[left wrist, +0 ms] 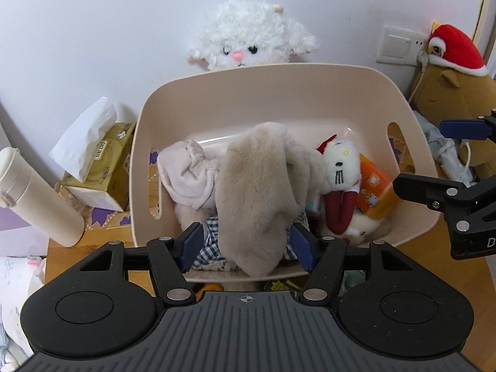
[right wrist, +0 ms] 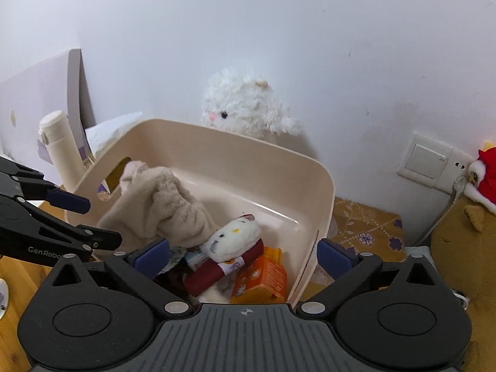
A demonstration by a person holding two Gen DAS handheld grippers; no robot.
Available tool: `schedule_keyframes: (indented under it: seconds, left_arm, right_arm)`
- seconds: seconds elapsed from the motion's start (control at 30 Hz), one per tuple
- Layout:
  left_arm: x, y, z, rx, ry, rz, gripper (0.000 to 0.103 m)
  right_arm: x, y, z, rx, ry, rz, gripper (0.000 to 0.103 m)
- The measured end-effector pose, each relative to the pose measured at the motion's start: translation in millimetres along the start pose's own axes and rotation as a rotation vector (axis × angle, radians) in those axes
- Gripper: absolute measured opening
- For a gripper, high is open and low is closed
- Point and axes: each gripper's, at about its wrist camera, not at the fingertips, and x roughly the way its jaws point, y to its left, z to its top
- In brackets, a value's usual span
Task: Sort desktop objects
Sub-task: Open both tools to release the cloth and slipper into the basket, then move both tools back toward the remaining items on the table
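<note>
While both grippers are hanging open, I am hovering over the beige bin [left wrist: 310, 93].
Left gripper [left wrist: 246, 241] is straddling the furry beige plush [left wrist: 257, 192] without pinching; right gripper [right wrist: 243, 254] is gaping, empty.

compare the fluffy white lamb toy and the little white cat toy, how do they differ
The lamb toy sits upright behind the bin, outside it, against the wall; the cat toy lies inside the bin among the other things. The lamb toy has curly fluffy fur and a pink nose; the cat toy is smoother, with black whiskers and dark red legs. The lamb toy looks bigger. Both are white plush.
</note>
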Motion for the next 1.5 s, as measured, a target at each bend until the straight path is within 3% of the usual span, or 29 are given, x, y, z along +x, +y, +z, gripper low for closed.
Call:
schedule_keyframes:
  seconds: [0.5, 0.77, 1.5]
  left_arm:
    - [-53.7, 8.4, -34.7, 0.002, -0.047, 0.021, 0.063]
    - [-71.0, 10.5, -57.2, 0.007, -0.04, 0.006, 0.063]
    - [-59.1, 4.2, -138.1, 0.068, 0.1, 0.013, 0.063]
  right_arm:
    - [-58.6, 17.1, -27.6, -0.01, -0.048, 0.018, 0.103]
    - [-73.5, 30.8, -60.9, -0.04, 0.008, 0.048, 0.103]
    - [-65.1, 44.7, -133.3, -0.077, 0.157, 0.028, 0.103]
